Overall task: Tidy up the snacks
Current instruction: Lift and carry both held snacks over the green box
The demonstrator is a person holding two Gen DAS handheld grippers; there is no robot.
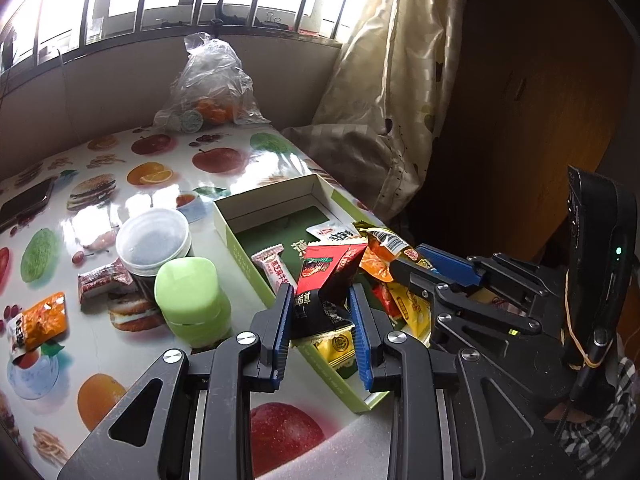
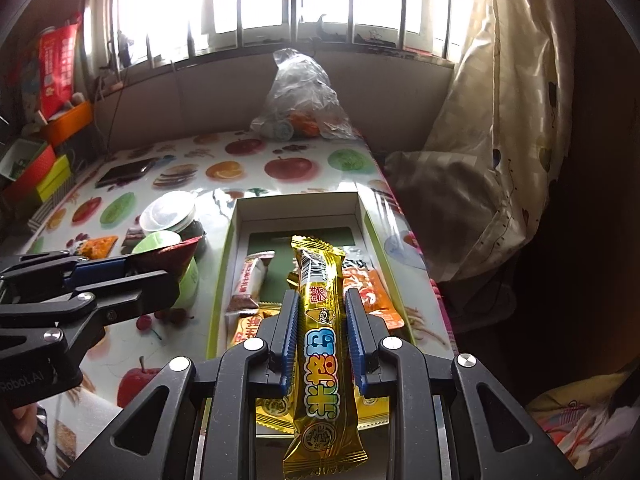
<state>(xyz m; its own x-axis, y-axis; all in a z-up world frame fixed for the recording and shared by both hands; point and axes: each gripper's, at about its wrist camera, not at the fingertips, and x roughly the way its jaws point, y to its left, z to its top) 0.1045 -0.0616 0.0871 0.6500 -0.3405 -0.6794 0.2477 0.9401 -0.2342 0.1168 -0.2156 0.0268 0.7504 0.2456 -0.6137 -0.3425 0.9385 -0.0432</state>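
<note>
My left gripper (image 1: 320, 296) is shut on a red and black snack packet (image 1: 332, 276), which it holds above the near left part of an open green box (image 1: 240, 240). Several packets lie in the box, among them a pink-white bar (image 1: 274, 266) and yellow ones (image 1: 334, 346). My right gripper (image 2: 322, 296) is shut on a long gold snack bar (image 2: 320, 320) that points along the fingers over the box (image 2: 296, 208). In the right wrist view the left gripper (image 2: 132, 270) comes in from the left with the red packet (image 2: 176, 256).
On the fruit-print table left of the box stand a green lidded container (image 1: 188, 292) and a clear-lidded jar (image 1: 154, 240). An orange packet (image 1: 40, 320) and a red-white packet (image 1: 102, 282) lie loose there. A phone (image 1: 24, 204), a plastic bag (image 1: 212, 88) and a curtain (image 1: 400, 80) are farther off.
</note>
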